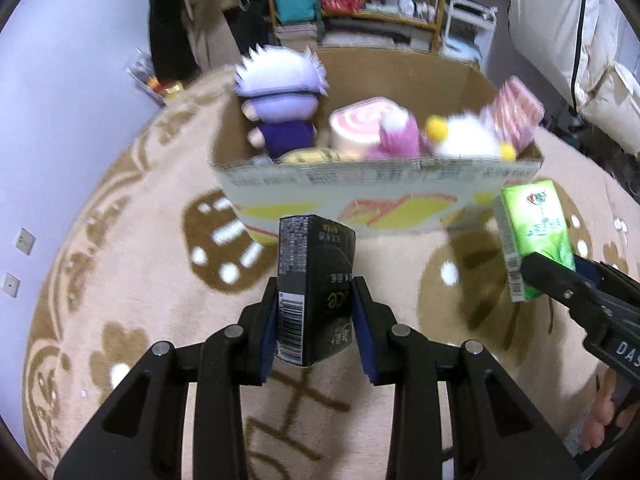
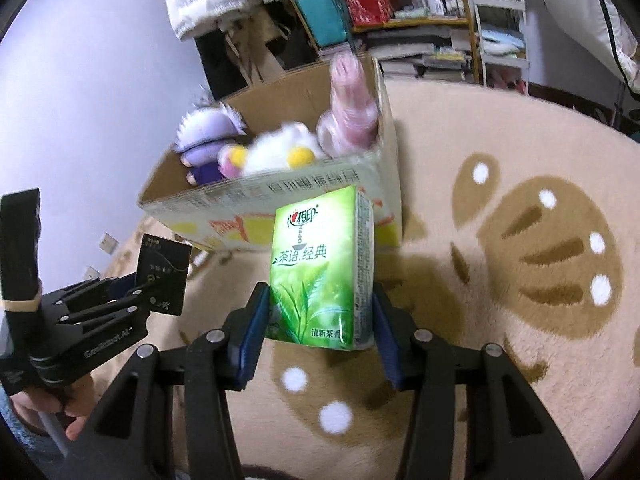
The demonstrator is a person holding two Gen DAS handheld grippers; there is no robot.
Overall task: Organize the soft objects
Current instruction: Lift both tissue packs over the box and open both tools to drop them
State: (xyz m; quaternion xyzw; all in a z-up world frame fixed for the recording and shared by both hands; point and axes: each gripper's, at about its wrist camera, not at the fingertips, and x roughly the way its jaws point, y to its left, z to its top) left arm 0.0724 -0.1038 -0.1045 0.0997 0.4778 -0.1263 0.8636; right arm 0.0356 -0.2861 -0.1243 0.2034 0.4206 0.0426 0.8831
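My left gripper is shut on a black tissue pack and holds it above the rug, short of the cardboard box. My right gripper is shut on a green tissue pack, also above the rug in front of the box. The box holds a white-haired purple doll, a pink swirl cushion, a white plush with yellow parts and a pink wrapped pack. The green pack and right gripper show in the left view; the black pack shows in the right view.
A round beige rug with brown mushroom patterns covers the floor. Behind the box stand shelves with bags and books, a white cart and dark clothing. A pale wall runs on the left.
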